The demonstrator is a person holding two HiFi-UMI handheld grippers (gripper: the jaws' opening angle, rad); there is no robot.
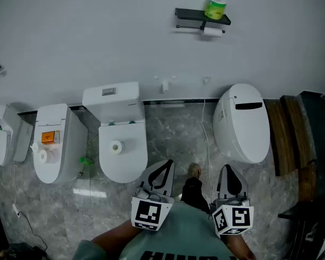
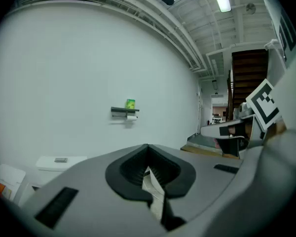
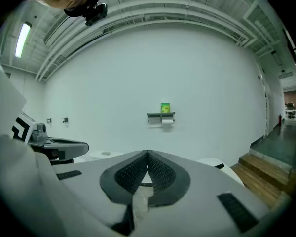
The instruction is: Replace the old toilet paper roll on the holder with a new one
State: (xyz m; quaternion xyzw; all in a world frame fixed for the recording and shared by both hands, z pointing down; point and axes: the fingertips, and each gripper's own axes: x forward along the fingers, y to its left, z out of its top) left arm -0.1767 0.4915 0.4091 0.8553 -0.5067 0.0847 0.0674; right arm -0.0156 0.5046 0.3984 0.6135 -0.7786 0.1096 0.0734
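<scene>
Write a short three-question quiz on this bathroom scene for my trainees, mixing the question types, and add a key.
1. True or false: the left gripper holds a roll.
2. Where does the green-wrapped roll stand? A: on the wall holder's shelf. B: on the floor. C: on a toilet lid.
3. Name what hangs under that shelf.
Key: 1 false, its jaws are together with nothing between them. 2 A. 3 a white paper roll.
</scene>
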